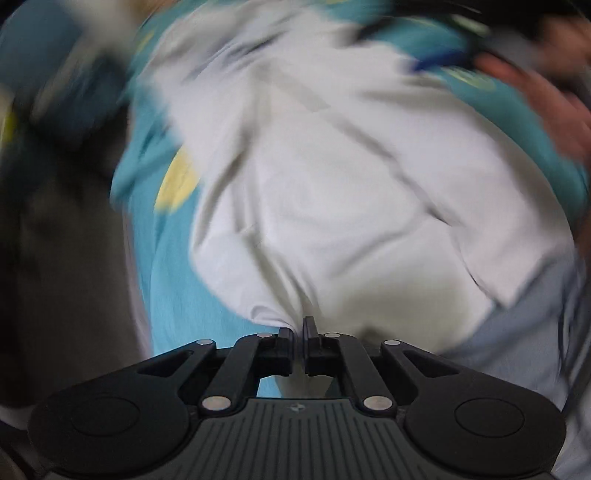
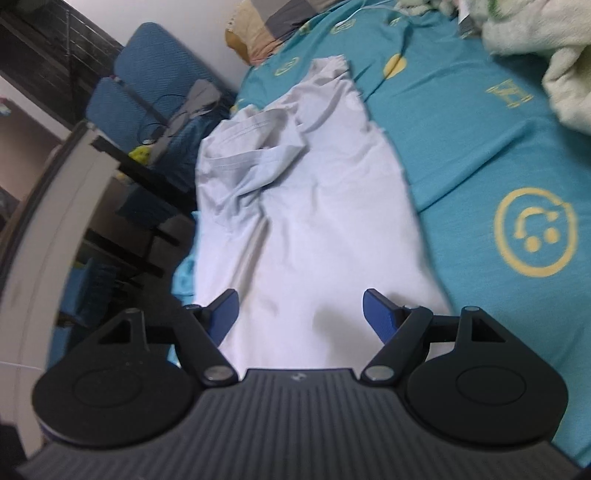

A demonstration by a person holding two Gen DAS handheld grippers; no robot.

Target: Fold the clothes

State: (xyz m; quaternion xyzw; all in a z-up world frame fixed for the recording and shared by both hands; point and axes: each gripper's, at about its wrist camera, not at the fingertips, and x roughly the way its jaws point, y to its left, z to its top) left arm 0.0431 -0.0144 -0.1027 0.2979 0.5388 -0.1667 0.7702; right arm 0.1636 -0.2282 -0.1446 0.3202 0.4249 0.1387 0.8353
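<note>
White shirt (image 1: 332, 192) in left gripper (image 1: 298, 325)

Bedroom in a home — bed with teal smiley-print sheet (image 2: 480, 155), pillow (image 2: 258, 29) at 12 o'clock, blue chair (image 2: 155, 74) at 10 — cluttered.

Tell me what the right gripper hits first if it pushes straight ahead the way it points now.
Most likely the white shirt: the right gripper is open, its fingers straddling the cloth spread on the teal bedsheet. How far it sits above the fabric is unclear.
</note>
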